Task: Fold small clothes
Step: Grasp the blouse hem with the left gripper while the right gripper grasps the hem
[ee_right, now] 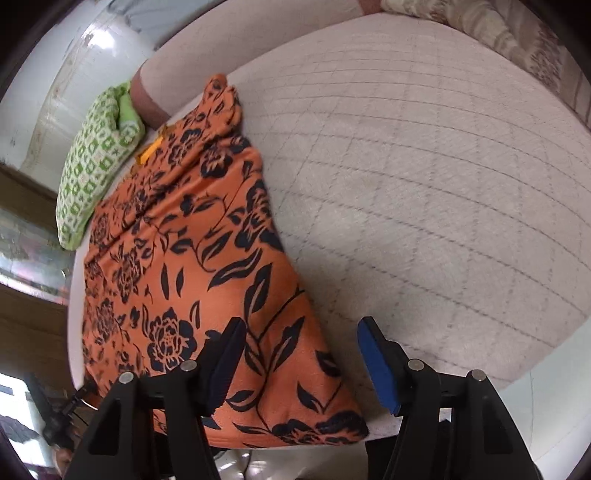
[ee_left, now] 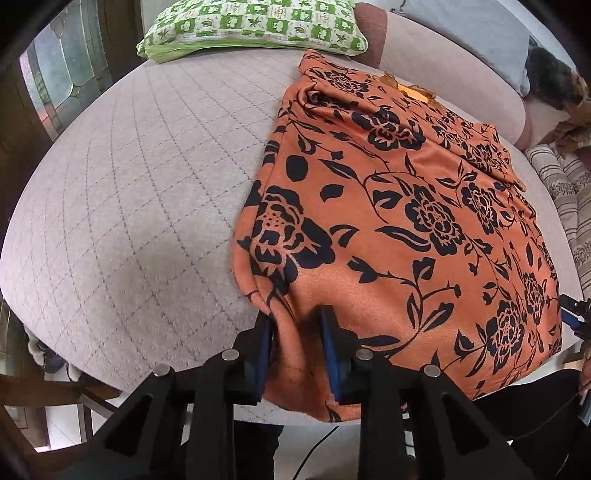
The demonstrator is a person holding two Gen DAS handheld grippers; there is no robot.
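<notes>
An orange garment with a black flower print (ee_left: 399,221) lies spread on the quilted grey mattress (ee_left: 129,192). Its near hem hangs a little over the front edge. My left gripper (ee_left: 297,325) has its jaws partly closed around a bunched fold at the garment's near left corner. My right gripper (ee_right: 299,354) is open over the garment's near right corner (ee_right: 295,387). Its left finger lies over the cloth and its blue-padded right finger (ee_right: 376,365) is over the bare mattress (ee_right: 424,184). The right gripper's tip also shows in the left wrist view (ee_left: 576,314).
A green-and-white patterned pillow (ee_left: 255,26) lies at the far end of the mattress, also in the right wrist view (ee_right: 96,162). A striped cushion (ee_left: 569,192) and a pale bolster (ee_left: 454,70) border the far right side. A dark cat-like shape (ee_left: 554,81) rests at the back right.
</notes>
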